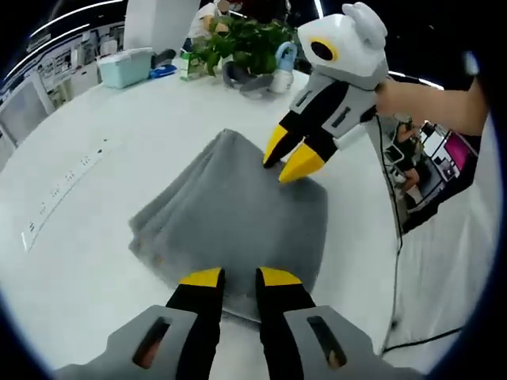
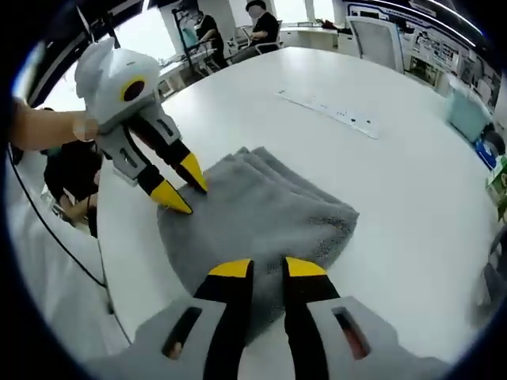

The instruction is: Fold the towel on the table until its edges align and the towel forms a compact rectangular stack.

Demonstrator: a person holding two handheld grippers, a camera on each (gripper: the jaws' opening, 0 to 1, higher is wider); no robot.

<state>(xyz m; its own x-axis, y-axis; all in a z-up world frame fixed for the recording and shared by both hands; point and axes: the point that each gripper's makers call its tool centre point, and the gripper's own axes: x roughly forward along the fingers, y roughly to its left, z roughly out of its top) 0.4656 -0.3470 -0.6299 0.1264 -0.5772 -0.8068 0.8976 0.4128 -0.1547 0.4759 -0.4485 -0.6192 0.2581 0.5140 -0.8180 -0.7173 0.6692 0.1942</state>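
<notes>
The grey towel (image 1: 238,214) is lying folded in a thick stack near the edge of the white worktop (image 1: 103,119); its layered edges are showing along one side in the right gripper view, not quite flush. The left tool (image 1: 238,277) is resting over the near edge with its jaws slightly apart, holding nothing; the right tool (image 1: 289,158) is touching the opposite edge, jaws also parted and not gripping. The step in hand looks like squaring up the stack; to do it well, each tool should be nudging or pressing the edges inward from opposite sides, keeping the layers from sliding, and working gently so the towel is not dragged towards the worktop's rim.
</notes>
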